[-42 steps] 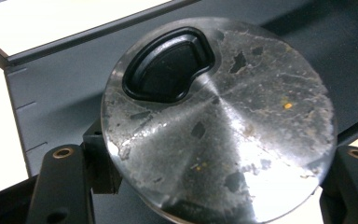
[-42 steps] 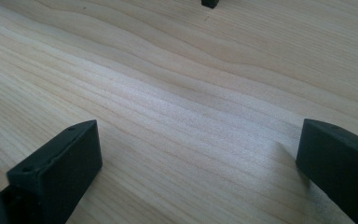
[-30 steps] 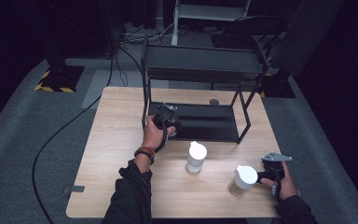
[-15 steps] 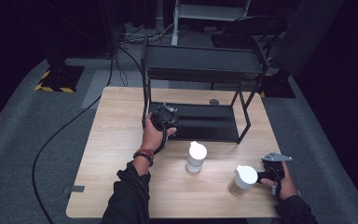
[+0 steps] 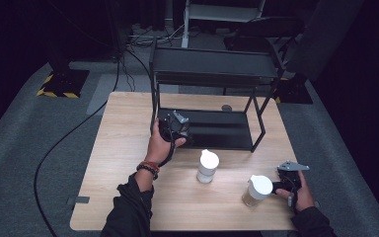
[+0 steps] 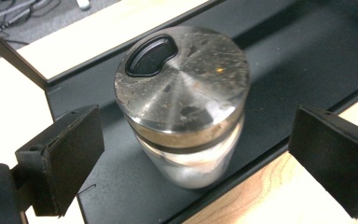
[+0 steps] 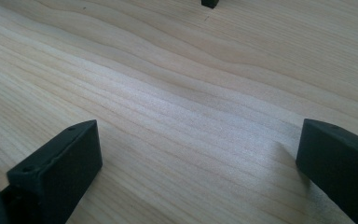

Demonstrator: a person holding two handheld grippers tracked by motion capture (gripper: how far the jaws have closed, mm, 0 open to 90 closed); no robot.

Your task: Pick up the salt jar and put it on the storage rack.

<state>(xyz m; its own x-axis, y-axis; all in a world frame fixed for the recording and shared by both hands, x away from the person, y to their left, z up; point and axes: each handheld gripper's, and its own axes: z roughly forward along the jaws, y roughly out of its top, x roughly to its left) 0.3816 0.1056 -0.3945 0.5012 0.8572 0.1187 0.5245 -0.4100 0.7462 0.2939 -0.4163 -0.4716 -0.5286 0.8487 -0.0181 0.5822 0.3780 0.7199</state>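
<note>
Left gripper (image 5: 175, 129) held at the front left corner of a black metal shelf rack (image 5: 212, 74) on the wooden counter (image 5: 123, 128), jaws just opened wide, both pads clear of a glass jar (image 6: 182, 107) standing between them. Jar upright on the rack's bottom shelf (image 6: 307, 42), close to its front edge, capped by a scuffed round metal lid (image 6: 182, 81) with a black flip tab (image 6: 150, 55) near the rim. Pale, whitish contents visible through the clear wall low down, kind impossible to tell. No contact between pads and jar on either side in the left gripper view. Right gripper (image 5: 288, 180) resting low near the counter's front right corner, jaws spread wide with nothing between them, bare wood grain (image 7: 182, 107) under them in the right gripper view. Just left of that gripper, a clear jar with a white lid (image 5: 256, 190), brownish contents in its lower part, close to the gripper but not between its jaws. Farther left, near the counter's middle and in front of the rack, a white bottle (image 5: 207, 167) with a white cap, contents hidden. Top shelf of the rack dark, bearing nothing that can be made out. Left wrist (image 5: 149, 168) wearing beaded bracelets, dark sleeve behind it.
</note>
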